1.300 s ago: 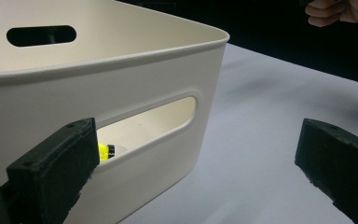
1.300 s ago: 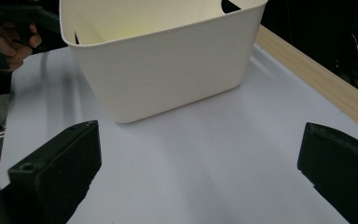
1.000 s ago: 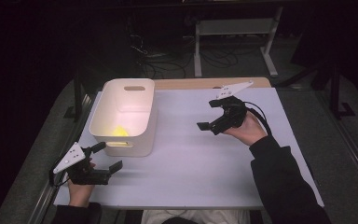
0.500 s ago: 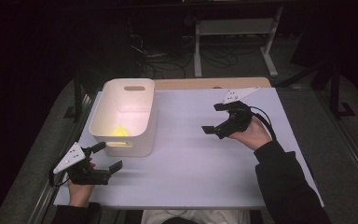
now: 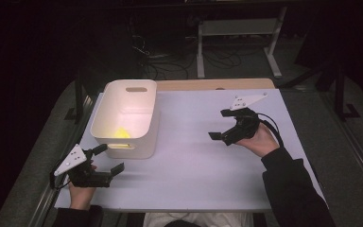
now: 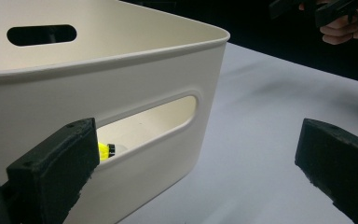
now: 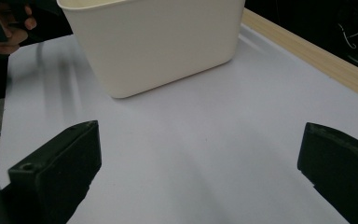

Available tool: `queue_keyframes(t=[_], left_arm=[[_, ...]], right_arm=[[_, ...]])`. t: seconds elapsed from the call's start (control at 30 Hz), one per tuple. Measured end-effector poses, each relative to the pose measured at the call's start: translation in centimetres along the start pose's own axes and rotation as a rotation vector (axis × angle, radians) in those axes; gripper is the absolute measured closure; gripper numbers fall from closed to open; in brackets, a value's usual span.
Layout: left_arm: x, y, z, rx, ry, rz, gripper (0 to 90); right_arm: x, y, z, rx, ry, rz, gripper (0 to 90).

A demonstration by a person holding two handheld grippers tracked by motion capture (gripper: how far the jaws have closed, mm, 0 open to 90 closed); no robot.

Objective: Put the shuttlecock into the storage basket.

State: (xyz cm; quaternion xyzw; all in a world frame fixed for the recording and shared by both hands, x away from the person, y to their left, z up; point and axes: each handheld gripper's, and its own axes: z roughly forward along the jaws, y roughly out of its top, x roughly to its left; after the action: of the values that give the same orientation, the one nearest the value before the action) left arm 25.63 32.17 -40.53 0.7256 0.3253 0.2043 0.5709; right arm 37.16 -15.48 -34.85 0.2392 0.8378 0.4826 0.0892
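Near worktop's left front corner: left gripper [image 5: 108,160] jaws spread wide, empty, aimed at near end wall of white bin [image 5: 147,137]. Bin stands at left side of worktop [image 5: 194,189], long axis running front to back. Yellow item [image 6: 103,150] lies inside on bin floor, seen through handle slot [image 6: 168,114]. Right gripper [image 5: 220,126] toward right edge, jaws also wide, empty, well apart from bin. Left hand nearer; likely reach goes over rim and down, not through slot.
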Motion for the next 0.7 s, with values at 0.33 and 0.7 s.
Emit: queue_keyframes(t=[0.33,0.7], left_arm=[[0.0,0.0,0.0,0.001,0.001,0.001,0.0],[0.0,0.0,0.0,0.001,0.001,0.001,0.0]], right_arm=[[-0.2,-1.2,-0.6,-0.002,-0.012,0.016,0.0],[-0.3,-2.5,-1.4,-0.004,-0.023,0.038,0.0]])
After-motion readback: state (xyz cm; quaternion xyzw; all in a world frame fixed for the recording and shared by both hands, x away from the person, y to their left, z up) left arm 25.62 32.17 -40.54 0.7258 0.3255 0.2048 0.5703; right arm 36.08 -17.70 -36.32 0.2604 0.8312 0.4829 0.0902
